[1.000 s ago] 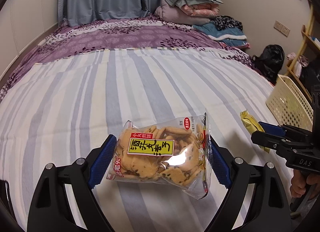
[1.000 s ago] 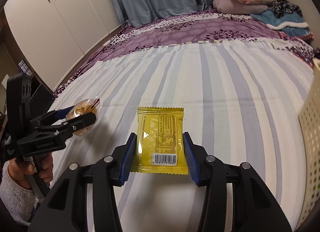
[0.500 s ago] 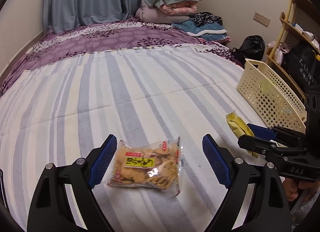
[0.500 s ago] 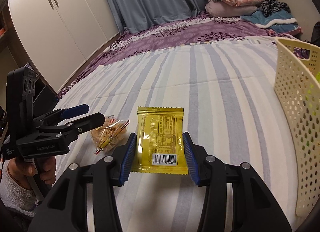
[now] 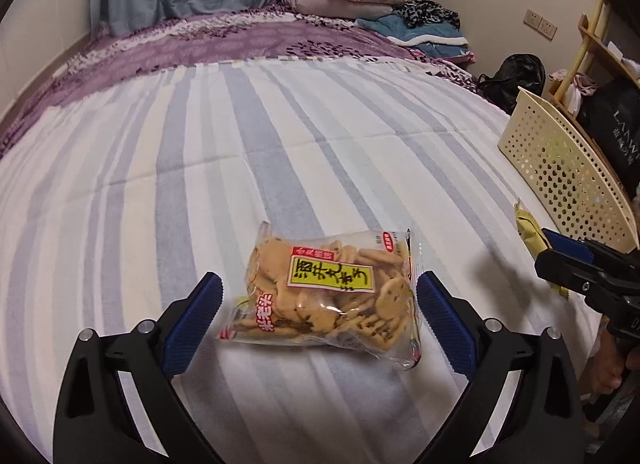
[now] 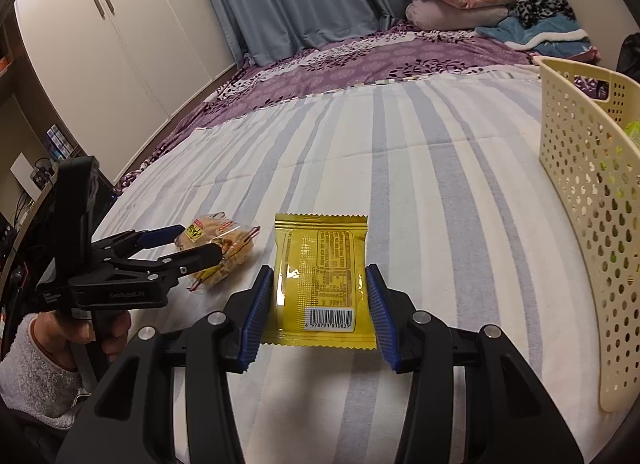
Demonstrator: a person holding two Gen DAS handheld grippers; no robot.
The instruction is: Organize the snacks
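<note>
Much bare bedspread [image 5: 280,136] beside basket [image 5: 560,168]

The clear bag of crackers [image 5: 328,288] lies flat on the striped bedsheet, label up: round tan biscuits flecked with dark specks, a yellow label with black characters, a red strip above it and red print at one end. Its sealed ends are crimped and slightly lifted. The yellow foil packet [image 6: 322,280] is held off the sheet with its back facing up, showing a printed table and a barcode near the lower edge, zigzag seals at top and bottom; its sides bow a little. The cream perforated basket [image 6: 576,152] stands at the sheet's far side, well apart from the crackers, with something yellow-green inside, perhaps another snack.
</note>
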